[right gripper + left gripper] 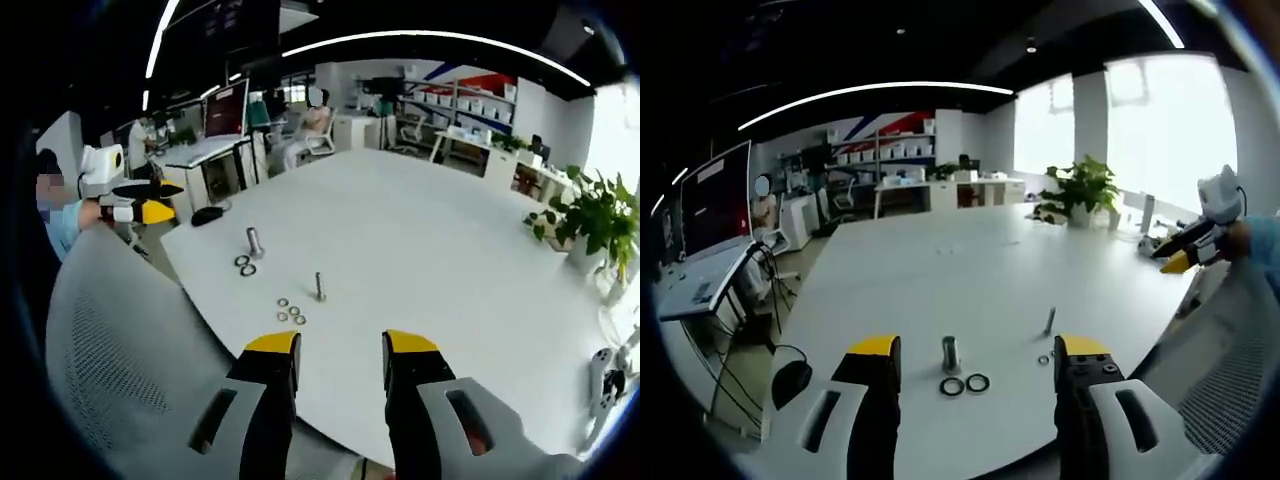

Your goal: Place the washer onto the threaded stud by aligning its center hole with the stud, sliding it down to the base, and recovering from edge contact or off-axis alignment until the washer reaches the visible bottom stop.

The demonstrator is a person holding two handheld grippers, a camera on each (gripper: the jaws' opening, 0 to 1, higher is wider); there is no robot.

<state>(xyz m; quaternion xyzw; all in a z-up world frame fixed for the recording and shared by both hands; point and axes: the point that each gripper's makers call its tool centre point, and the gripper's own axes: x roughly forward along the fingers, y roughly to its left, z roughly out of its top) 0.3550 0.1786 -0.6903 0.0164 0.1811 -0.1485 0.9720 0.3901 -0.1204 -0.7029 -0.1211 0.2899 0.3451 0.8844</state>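
Observation:
A thin threaded stud [1050,320] [320,286] stands upright on the white table [970,270] [430,250]. Several small washers [1044,359] [290,312] lie loose just beside it. My left gripper [978,350] hovers open over the table's near edge, nothing between its yellow-tipped jaws; it also appears far left in the right gripper view [140,205]. My right gripper [341,345] is open and empty too, short of the washers; it shows far right in the left gripper view [1185,255], held by a hand.
A stout metal cylinder [951,352] [254,241] stands with two dark rings [965,384] [245,265] at its foot. A grey mesh chair back [130,350] [1240,380] sits by the table edge. A potted plant [1080,190] [590,215] and a mouse [207,214] rest farther off.

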